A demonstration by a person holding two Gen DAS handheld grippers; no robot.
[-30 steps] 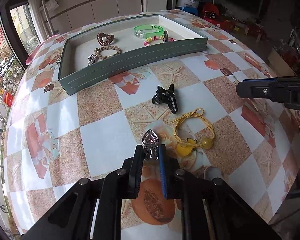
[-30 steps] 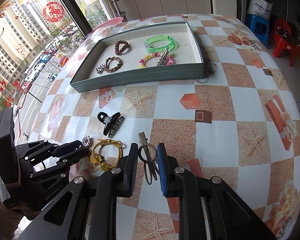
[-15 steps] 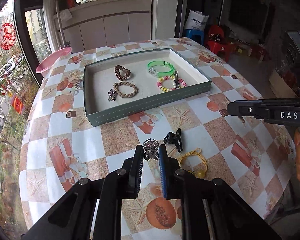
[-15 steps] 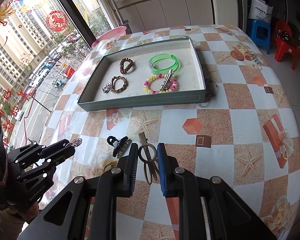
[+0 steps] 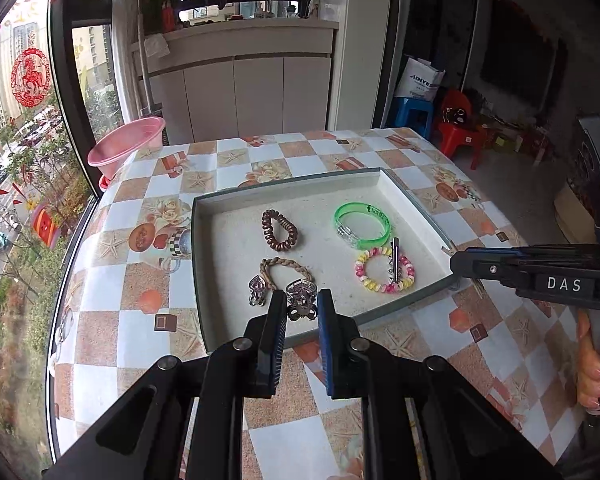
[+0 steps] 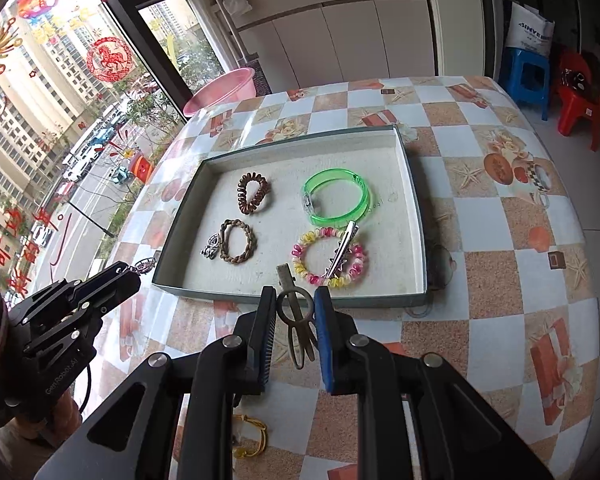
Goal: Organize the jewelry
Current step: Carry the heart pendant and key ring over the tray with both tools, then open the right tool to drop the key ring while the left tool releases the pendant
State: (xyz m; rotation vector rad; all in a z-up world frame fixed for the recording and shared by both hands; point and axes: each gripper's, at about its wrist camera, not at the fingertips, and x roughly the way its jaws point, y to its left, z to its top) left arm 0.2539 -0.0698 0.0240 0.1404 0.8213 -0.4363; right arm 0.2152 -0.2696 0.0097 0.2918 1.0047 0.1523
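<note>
Tray (image 5: pixel 204 280): on the checked table (image 5: pixel 112 288); it already holds a brown coil tie (image 5: pixel 279 230), a braided bracelet (image 5: pixel 286 270) with a silver charm (image 5: pixel 257 290) beside it, a green bangle (image 5: pixel 362 226) and a bead bracelet (image 5: pixel 384 270) with a silver clip (image 5: pixel 395 260) lying across it.
Left gripper (image 5: pixel 301 308): you have it clamped on a silver charm piece (image 5: pixel 300 300), raised over the tray's near wall, close to the braided bracelet.
Right gripper (image 6: pixel 296 308): you have it pinched on a bronze clip (image 6: pixel 296 320), just short of the tray's near wall, below the bead bracelet.
Done: by my count six pieces lie in the tray, and two more are picked up and nearly there.
Left: you must set down both held pieces inside; a yellow tie (image 6: pixel 250 436) lies on the table under your right gripper. The black claw clip seen earlier is out of view now, so I judge it is also waiting.
Change, left view: a second ago the charm piece hung low over the table beside the yellow tie, the tray far off; now it hangs over the tray's edge.
Change, right view: the tray was well apart from your bronze clip; now the clip's tip reaches its near wall. Both grips look unchanged.
</note>
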